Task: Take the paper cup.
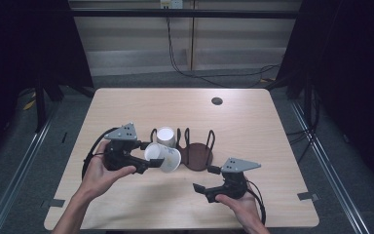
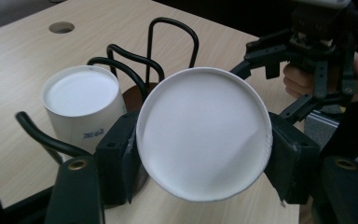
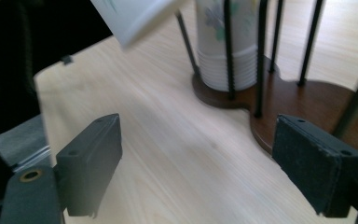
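My left gripper (image 1: 147,157) is shut on a white paper cup (image 1: 167,158), held tilted on its side just above the table. In the left gripper view the cup's base (image 2: 204,133) faces the camera, squeezed between the two pads (image 2: 116,154). A stack of upturned paper cups (image 1: 166,136) stands in the left bay of a cup rack (image 1: 197,155) with a dark wooden base and black wire loops. My right gripper (image 1: 205,179) hovers open in front of the rack's right side, nothing between its pads (image 3: 91,161). The right gripper view shows the floral-printed stack (image 3: 226,42) behind the wires.
The light wooden table (image 1: 268,146) has a round cable hole (image 1: 216,101) near its far edge. The rack's right bay (image 3: 303,100) holds no cup. Dark floor and metal rails flank the table.
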A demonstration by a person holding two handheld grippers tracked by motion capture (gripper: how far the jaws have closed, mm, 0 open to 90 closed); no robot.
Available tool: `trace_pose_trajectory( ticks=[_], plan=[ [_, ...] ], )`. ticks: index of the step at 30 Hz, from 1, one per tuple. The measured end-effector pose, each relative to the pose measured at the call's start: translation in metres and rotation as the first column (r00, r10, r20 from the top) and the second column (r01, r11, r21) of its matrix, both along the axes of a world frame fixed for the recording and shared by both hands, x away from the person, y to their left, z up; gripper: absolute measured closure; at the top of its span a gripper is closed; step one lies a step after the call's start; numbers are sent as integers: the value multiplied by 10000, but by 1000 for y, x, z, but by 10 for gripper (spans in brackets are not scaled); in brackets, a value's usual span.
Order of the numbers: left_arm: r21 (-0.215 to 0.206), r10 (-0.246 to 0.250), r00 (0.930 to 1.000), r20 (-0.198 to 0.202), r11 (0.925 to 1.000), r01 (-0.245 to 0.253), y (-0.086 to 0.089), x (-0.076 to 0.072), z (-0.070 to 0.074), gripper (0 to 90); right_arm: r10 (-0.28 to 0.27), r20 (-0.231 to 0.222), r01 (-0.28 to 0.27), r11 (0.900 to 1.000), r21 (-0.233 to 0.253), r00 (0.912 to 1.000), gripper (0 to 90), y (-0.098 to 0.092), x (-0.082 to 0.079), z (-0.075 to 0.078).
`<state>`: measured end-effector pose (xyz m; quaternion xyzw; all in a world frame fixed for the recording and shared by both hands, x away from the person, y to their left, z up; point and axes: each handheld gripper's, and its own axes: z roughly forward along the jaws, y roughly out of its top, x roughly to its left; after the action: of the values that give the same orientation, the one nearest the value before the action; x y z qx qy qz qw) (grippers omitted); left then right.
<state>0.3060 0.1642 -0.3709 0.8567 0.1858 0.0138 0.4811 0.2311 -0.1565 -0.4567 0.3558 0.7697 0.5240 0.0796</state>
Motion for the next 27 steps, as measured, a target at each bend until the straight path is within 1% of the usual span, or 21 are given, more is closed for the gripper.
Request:
trace_pose_trajectory(
  ticks=[2,3,5,10,11,12,13,14,16,17,20,21,22,23,24,25,26,27],
  plan=[
    [-23,-67,9999,-111,10000,67,-1,-1,-6,358,103,221,-103,9999,-14,9997,153,1,1,8],
    [11,-77,9998,-189,10000,77,-1,-2,-9,358,213,294,-216,9997,71,9993,153,1,2,14],
    [-4,-104,9997,-221,9999,104,-2,-3,-11,358,240,325,-244,9996,134,9992,153,1,3,15],
    [-21,-150,9994,-303,9999,150,0,-5,-17,358,761,278,-767,9968,222,9967,156,14,14,25],
    [-134,-124,9995,-301,9998,120,2,-5,-18,358,843,295,-848,9962,174,9960,156,16,15,26],
    [-134,-124,9995,-301,9998,120,2,-5,-18,358,843,295,-848,9962,174,9960,156,16,15,26],
    [-344,-171,9990,-417,9993,156,4,-5,-20,358,1037,311,-1044,9943,219,9941,154,20,20,31],
    [-344,-171,9990,-417,9993,156,4,-5,-20,358,1037,311,-1044,9943,219,9941,154,20,20,31],
    [-297,-231,9986,-485,9993,217,6,-6,-25,357,1162,350,-1172,9927,272,9926,147,23,23,34],
    [-361,-272,9978,-610,9990,250,6,-7,-28,357,1291,421,-1306,9907,371,9907,145,26,26,34],
    [-330,-328,9973,-654,9990,307,6,-8,-29,357,1401,393,-1418,9889,447,9894,136,29,27,31],
    [-427,-389,9967,-718,9984,359,6,-9,-28,358,1520,389,-1542,9861,618,9876,136,31,29,28],
    [-427,-389,9967,-718,9984,359,6,-9,-28,357,1520,389,-1542,9861,618,9876,136,31,29,28],
    [-429,-409,9956,-841,9984,373,5,-9,-28,358,1621,365,-1644,9838,712,9861,137,33,30,25],
    [-570,-494,9941,-969,9974,440,4,-10,-27,358,1621,365,-1644,9838,712,9861,137,33,30,25],
    [-685,-582,9924,-1080,9963,509,3,-11,-26,358,1763,359,-1784,9817,664,9837,137,35,29,24],
    [-371,-559,9942,-919,9979,527,-1,-14,-24,358,1799,373,-1823,9804,751,9830,138,35,29,24],
    [-408,-644,9935,-938,9973,608,-2,-15,-23,358,1856,375,-1880,9791,775,9819,138,35,29,23]
  ],
)
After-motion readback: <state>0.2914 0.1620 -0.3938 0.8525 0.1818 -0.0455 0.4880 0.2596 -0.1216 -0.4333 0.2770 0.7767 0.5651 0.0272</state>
